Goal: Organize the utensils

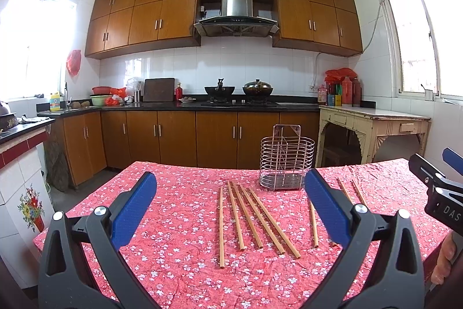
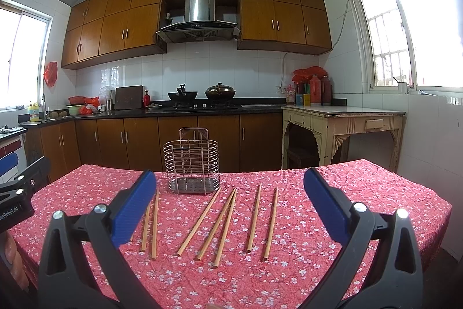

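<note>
Matt wood chopsticks, shiny wire-metal holder, crinkly floral cloth, glossy wall tiles, all pretty plain.

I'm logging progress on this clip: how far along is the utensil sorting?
Nothing looks done: the wire holder stands with no chopsticks in it. Nothing is in hand either; the left gripper and right gripper are both open, above the table. All the chopsticks lie loose on the red cloth in front of the holder, so every one is left to move.
</note>
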`<state>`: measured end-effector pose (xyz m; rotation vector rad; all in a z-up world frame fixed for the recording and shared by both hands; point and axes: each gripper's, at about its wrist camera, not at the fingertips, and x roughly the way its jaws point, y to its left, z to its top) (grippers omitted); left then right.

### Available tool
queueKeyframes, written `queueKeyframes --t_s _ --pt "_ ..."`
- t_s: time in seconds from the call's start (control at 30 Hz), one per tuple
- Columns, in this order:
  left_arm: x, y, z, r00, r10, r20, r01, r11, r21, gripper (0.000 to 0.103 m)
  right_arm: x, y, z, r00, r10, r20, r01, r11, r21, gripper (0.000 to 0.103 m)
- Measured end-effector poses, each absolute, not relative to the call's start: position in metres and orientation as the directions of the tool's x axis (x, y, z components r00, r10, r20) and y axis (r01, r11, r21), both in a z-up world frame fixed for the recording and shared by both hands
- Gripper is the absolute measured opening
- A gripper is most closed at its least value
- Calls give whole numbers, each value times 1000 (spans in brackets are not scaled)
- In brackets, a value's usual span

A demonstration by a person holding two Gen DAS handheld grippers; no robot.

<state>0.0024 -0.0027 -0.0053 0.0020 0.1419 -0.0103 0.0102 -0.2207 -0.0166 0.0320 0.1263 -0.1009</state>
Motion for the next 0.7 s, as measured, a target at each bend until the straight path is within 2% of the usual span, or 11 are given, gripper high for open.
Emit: queueKeyframes --t_s 0.7 --pt "6 -7 -8 989 -16 -150 16 1000 -1 101 9 -222 -20 987 -98 -129 102 994 27 99"
